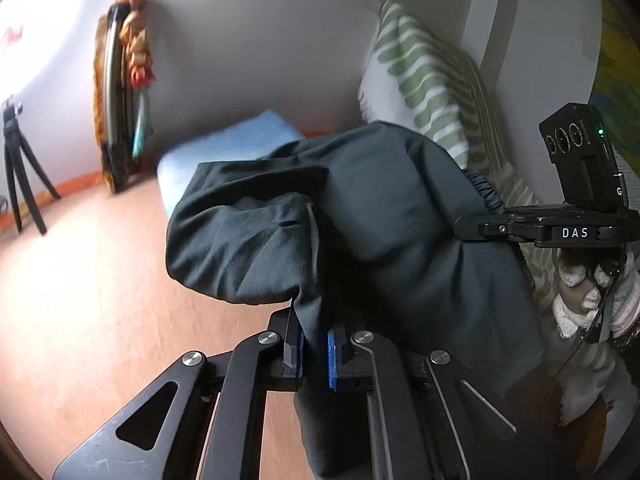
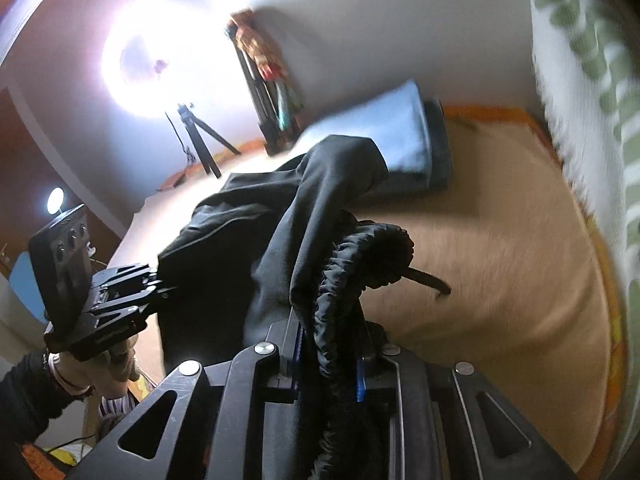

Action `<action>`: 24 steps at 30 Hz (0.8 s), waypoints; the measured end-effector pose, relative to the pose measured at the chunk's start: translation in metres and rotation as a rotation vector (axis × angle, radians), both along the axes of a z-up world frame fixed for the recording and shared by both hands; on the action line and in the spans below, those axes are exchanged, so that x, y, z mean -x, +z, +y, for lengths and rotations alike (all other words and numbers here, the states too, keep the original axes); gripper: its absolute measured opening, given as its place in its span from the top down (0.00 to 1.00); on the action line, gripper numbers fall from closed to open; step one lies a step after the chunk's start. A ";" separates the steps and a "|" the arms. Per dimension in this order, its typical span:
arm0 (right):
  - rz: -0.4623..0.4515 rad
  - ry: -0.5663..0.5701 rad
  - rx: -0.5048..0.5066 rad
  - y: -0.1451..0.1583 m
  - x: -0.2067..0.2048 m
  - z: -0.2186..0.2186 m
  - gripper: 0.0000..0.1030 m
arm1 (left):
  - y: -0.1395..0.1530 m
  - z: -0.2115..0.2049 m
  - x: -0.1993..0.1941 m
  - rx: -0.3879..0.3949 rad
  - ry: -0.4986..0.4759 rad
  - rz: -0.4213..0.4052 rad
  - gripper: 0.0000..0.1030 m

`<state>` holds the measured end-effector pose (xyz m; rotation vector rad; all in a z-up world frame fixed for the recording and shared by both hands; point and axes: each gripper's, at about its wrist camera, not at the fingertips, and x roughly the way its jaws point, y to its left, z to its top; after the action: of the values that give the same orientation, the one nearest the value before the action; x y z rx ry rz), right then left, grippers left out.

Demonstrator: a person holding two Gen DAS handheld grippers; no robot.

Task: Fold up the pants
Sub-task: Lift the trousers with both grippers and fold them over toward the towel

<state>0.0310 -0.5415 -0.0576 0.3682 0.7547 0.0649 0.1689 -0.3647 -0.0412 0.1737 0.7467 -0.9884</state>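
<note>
- The dark pants (image 1: 360, 216) hang in the air between the two tools, above a tan bed surface (image 2: 500, 248); lifting them clear of it probably lets the cloth drop straight so a fold line can be set.
- The left tool (image 1: 314, 350) is clenched on a bunched edge of the cloth, which passes down between its blue pads, so that end cannot slip while carried.
- The right tool (image 2: 330, 354) is clamped on the gathered elastic waistband (image 2: 360, 264), a thick, ruffled part that gives a firm hold.
- A drawstring end (image 2: 430, 282) pokes out of the waistband and dangles free.
- A folded blue cloth (image 2: 400, 136) lies farther back on the bed, well apart from the pants, possibly a pile of finished items.
- A green-patterned pillow (image 1: 424, 80) leans against the wall.
- Judging by the bunched drape, the fold seems unfinished.
</note>
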 end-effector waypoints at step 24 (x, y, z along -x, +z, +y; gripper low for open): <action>-0.111 -0.048 0.094 0.075 -0.226 -0.070 0.83 | 0.053 -0.089 -0.191 -0.055 0.143 -0.147 0.95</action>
<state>0.2567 -0.6115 0.0178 0.2903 0.6369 0.0041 0.3598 -0.4533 0.0114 0.2349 0.6431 -0.8104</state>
